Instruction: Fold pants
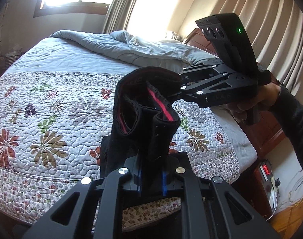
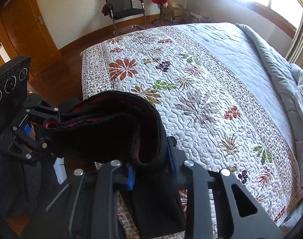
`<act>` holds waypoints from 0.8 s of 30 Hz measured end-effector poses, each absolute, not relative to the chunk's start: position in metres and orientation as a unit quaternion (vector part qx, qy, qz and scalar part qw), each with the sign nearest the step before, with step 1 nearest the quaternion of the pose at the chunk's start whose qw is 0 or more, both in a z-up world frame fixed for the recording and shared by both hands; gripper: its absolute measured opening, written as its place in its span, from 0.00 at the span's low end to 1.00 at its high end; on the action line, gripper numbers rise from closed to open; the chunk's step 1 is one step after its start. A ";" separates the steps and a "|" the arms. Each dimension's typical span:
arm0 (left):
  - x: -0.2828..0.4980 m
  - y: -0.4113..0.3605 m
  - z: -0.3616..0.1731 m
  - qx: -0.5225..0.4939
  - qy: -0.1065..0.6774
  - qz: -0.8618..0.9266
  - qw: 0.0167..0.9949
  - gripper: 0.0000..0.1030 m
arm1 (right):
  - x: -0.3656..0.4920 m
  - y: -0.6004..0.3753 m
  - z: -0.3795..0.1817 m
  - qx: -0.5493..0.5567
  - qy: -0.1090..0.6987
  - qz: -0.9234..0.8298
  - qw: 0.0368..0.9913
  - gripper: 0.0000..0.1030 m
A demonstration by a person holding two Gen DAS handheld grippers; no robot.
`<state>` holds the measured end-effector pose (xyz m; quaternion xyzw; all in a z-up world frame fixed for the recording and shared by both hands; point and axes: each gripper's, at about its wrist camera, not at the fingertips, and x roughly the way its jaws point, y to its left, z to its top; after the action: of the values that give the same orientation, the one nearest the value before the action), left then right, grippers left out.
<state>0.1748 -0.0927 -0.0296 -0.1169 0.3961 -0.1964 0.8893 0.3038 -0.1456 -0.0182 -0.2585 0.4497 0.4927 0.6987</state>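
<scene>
Both the left tongs [image 1: 151, 155] and right tongs [image 2: 151, 165] gripped the bunched black pants [image 1: 145, 103] above the bed [image 1: 57, 103], nothing yet laid flat or folded.

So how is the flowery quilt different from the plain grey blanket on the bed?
The white quilted bedspread has red, green and purple flowers stitched on it; the pale grey blanket has no pattern. The bedspread lies flat and smooth, while the blanket is rumpled in a heap at the far edge by the curtains. Both cover the same bed.
</scene>
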 end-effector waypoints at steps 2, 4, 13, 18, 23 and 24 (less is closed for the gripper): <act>0.175 -0.097 -0.032 -0.114 0.397 -0.200 0.888 0.13 | 0.303 -0.152 -0.020 -0.258 0.451 0.491 0.699 0.24; 0.176 -0.103 -0.033 -0.111 0.399 -0.205 0.887 0.13 | 0.301 -0.160 -0.022 -0.258 0.452 0.489 0.700 0.24; 0.176 -0.130 -0.043 -0.099 0.406 -0.223 0.881 0.13 | 0.298 -0.187 -0.035 -0.260 0.453 0.482 0.704 0.24; 0.178 -0.145 -0.052 -0.089 0.411 -0.232 0.877 0.13 | 0.298 -0.202 -0.046 -0.255 0.457 0.478 0.705 0.24; 0.181 -0.162 -0.059 -0.082 0.419 -0.242 0.871 0.13 | 0.299 -0.216 -0.055 -0.255 0.459 0.475 0.706 0.24; 0.182 -0.165 -0.060 -0.082 0.420 -0.243 0.870 0.13 | 0.299 -0.218 -0.057 -0.256 0.459 0.473 0.707 0.24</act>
<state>0.1816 -0.1652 -0.0599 -0.0816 0.4202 -0.2434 0.8703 0.2992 -0.2181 -0.0574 -0.2560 0.4595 0.4734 0.7066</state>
